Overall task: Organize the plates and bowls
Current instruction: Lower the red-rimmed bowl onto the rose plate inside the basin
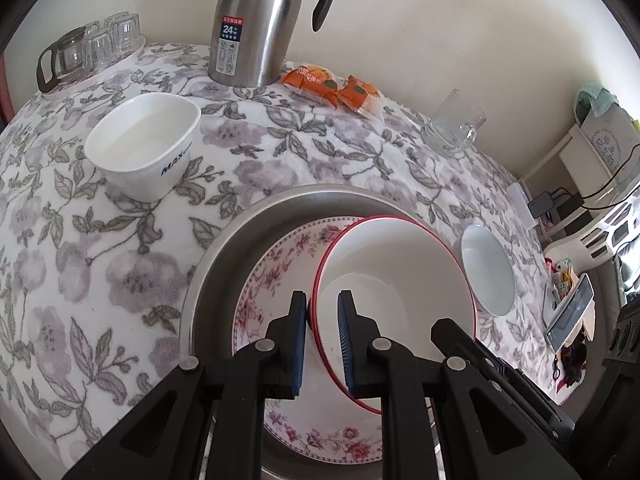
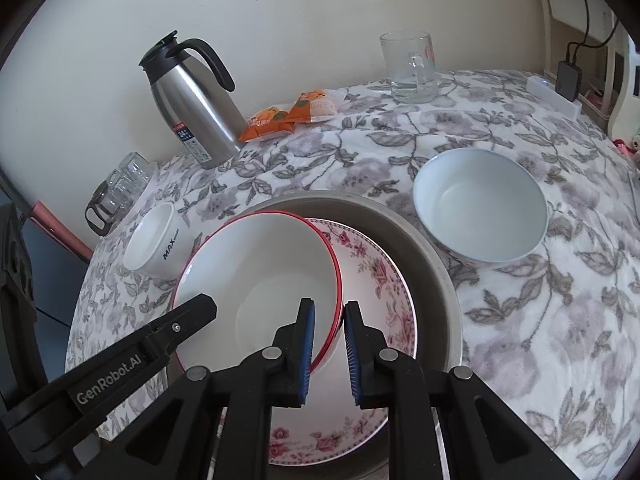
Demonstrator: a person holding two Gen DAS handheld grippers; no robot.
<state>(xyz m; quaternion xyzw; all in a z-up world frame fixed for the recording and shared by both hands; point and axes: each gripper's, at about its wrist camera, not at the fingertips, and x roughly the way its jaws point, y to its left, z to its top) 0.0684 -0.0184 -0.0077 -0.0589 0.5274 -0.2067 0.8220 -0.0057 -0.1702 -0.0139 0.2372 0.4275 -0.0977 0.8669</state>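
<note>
A white bowl with a red rim [image 1: 400, 272] [image 2: 260, 264] sits tilted on a pink-flowered plate [image 1: 280, 264] [image 2: 372, 272], which lies in a round metal basin [image 1: 224, 248] [image 2: 432, 248]. My left gripper [image 1: 322, 308] is shut on the bowl's near-left rim. My right gripper [image 2: 328, 312] straddles the opposite rim, one pad inside and one outside, with a sliver of gap, so it reads as open. A square white bowl marked MAX [image 1: 140, 144] [image 2: 156, 240] and a pale round bowl [image 1: 488, 272] [image 2: 480, 204] stand on the cloth on either side.
On the flowered tablecloth along the wall stand a steel thermos jug [image 1: 260, 24] [image 2: 192, 112], orange snack packets [image 1: 332, 84] [image 2: 288, 116], a glass mug [image 1: 456, 124] [image 2: 412, 68] and a tray of glasses [image 1: 92, 48] [image 2: 116, 192]. Shelves and cables crowd the right edge.
</note>
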